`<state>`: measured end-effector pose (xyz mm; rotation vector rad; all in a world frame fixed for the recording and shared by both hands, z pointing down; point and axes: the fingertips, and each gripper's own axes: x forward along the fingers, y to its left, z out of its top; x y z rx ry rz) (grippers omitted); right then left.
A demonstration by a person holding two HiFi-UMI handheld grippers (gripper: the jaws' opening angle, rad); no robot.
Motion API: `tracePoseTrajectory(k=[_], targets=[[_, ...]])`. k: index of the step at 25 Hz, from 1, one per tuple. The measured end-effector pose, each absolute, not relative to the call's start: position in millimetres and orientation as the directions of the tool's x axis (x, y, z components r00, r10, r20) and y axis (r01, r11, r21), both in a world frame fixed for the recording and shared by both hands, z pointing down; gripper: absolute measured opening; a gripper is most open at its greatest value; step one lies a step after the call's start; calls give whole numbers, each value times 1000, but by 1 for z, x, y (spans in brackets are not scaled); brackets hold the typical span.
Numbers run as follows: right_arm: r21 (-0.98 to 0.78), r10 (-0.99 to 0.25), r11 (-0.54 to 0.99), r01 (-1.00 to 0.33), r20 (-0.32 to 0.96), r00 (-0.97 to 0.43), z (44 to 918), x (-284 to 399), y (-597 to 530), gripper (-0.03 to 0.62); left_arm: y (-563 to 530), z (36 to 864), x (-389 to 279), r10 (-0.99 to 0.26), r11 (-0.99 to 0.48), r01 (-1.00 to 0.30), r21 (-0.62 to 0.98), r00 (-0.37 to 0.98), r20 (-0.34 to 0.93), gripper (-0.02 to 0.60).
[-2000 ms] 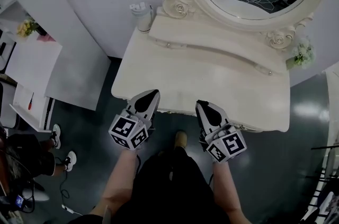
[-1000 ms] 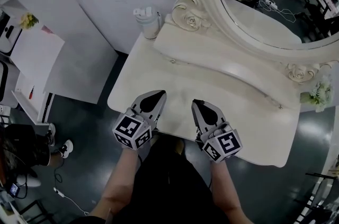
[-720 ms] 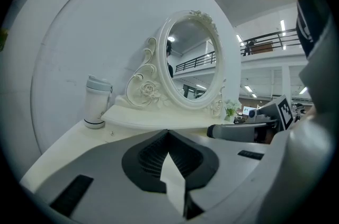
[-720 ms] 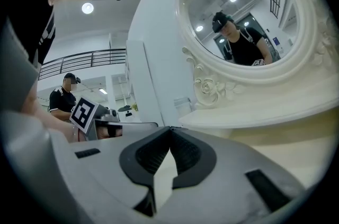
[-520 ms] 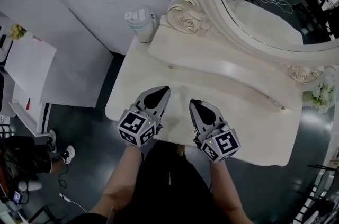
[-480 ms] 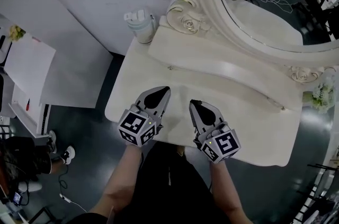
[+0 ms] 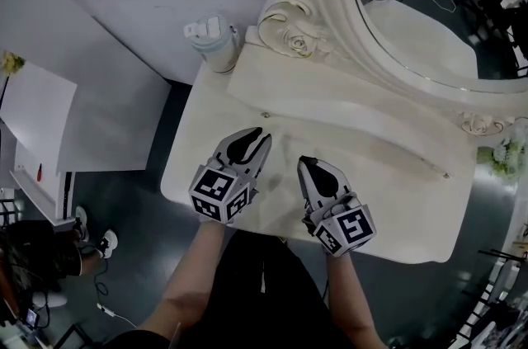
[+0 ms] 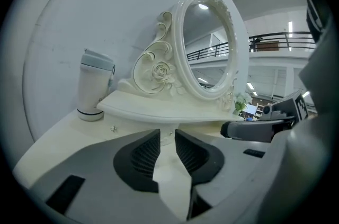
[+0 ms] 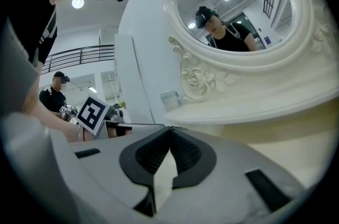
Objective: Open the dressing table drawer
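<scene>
The cream dressing table [image 7: 388, 174] has a raised curved shelf [image 7: 346, 104] under its oval mirror [image 7: 429, 1]; a small drawer knob [image 7: 266, 115] shows on the shelf's front, also in the left gripper view [image 8: 113, 128]. My left gripper [image 7: 254, 138] hovers over the tabletop just short of that knob, its jaws opening with a narrow gap and nothing between them [image 8: 167, 133]. Beside it, my right gripper [image 7: 305, 163] is shut and empty, its tips touching [image 9: 170, 130]. It points at the shelf front.
A pale lidded bottle [image 7: 206, 42] stands at the table's back left corner beside the mirror's carved rose. White flowers [image 7: 505, 157] sit at the far right. A white shelf unit [image 7: 33, 133] stands left of the table, and a person [image 7: 33, 248] sits on the dark floor.
The left jaws, shut before, have parted. Both grippers moved forward over the tabletop toward the raised shelf, the left one further.
</scene>
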<state>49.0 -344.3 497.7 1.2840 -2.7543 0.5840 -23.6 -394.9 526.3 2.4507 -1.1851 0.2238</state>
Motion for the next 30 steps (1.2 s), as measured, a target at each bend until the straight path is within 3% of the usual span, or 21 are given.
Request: tracePoseTrajectory(k=[14, 30], targets=[[-346, -746, 541, -766, 223, -628, 520, 55, -351, 5, -431, 566, -30, -734, -443, -849, 289, 528, 426, 155], [-356, -751, 516, -779, 249, -611, 533, 61, -347, 5, -449, 580, -23, -723, -426, -871, 246, 491, 486, 113]])
